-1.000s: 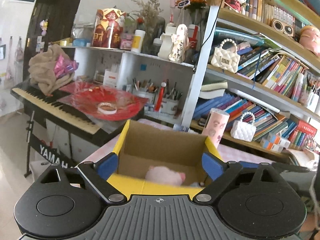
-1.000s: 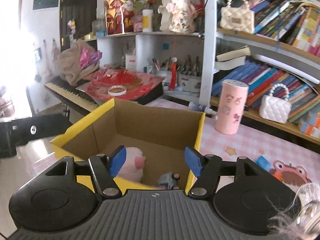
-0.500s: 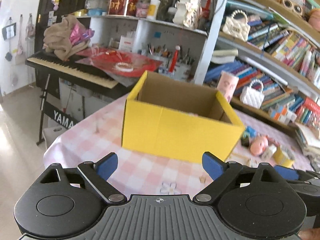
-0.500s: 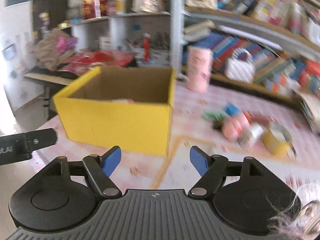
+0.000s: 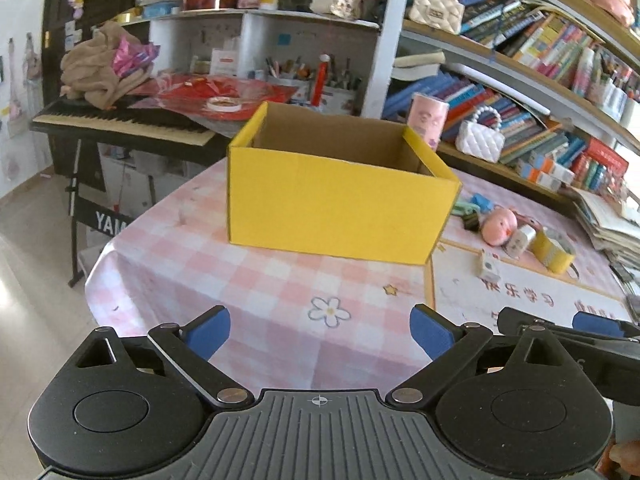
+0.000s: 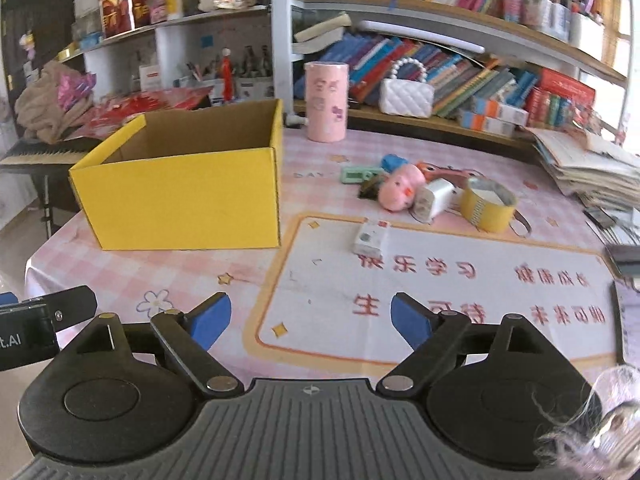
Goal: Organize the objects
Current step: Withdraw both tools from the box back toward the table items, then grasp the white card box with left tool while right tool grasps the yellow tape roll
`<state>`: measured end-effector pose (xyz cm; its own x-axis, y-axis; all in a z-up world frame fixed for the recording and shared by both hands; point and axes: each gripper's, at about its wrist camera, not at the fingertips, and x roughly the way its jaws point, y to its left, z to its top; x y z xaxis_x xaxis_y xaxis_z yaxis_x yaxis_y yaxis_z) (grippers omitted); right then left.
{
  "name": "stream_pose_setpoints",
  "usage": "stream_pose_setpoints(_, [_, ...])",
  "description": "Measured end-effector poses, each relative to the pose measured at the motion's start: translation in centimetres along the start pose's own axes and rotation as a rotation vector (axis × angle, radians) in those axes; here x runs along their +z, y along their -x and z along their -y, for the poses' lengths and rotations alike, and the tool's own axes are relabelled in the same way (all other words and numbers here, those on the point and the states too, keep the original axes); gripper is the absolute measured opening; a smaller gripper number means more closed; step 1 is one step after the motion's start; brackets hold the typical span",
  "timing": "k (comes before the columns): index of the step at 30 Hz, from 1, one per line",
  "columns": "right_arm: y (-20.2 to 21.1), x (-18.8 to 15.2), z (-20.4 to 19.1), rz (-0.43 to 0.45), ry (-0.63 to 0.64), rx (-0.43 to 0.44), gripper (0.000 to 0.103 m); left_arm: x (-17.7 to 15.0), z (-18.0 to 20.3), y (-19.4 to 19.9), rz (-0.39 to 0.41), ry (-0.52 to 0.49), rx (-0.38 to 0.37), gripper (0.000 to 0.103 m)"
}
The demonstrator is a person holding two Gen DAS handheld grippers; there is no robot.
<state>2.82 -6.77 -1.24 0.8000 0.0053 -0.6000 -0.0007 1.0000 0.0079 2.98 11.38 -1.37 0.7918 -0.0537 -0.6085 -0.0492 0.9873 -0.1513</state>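
left tool [image 5: 320, 330]: jaws wide, just widened, empty | right tool [image 6: 310, 318]: same | pink pig plush [image 6: 400, 188]: on table [image 6: 460, 280] right of yellow box [image 6: 180, 192]; likely soft, light; pinch across body | tape roll [image 6: 486, 204]: stiff ring

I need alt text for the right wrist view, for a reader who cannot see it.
An open, empty right tool hovers over a pink checked table. A yellow cardboard box stands at left; a pink pig toy, tape roll and small white box lie at right.
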Motion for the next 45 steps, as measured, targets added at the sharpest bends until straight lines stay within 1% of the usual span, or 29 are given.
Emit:
stream_pose_setpoints(6, [1.2, -1.1, 1.1, -0.016, -0.039, -0.042, 0.092, -0.5, 1.3, 0.1, -0.021, -0.059, -0.048, 0.098])
stream_pose_setpoints(17, [3.6, -3.2, 3.6, -0.025, -0.109, -0.145, 0.096, -1.6, 4.2, 0.0, -0.062, -0.155, -0.145, 0.098])
stream_pose_setpoints(22, [4.0, -3.5, 4.4, -0.03, -0.135, -0.176, 0.096, -1.8, 4.8, -0.2, -0.071, -0.17, -0.167, 0.098])
stream_pose_setpoints(31, [3.6, -3.8, 5.5, -0.053, -0.15, -0.2, 0.099, -1.9, 6.2, -1.1, -0.092, -0.187, -0.189, 0.098])
stream_pose_setpoints(45, [1.9, -2.9, 9.7, -0.077, -0.179, -0.234, 0.1, -1.1, 10.7, -3.6, -0.116, -0.225, -0.228, 0.098])
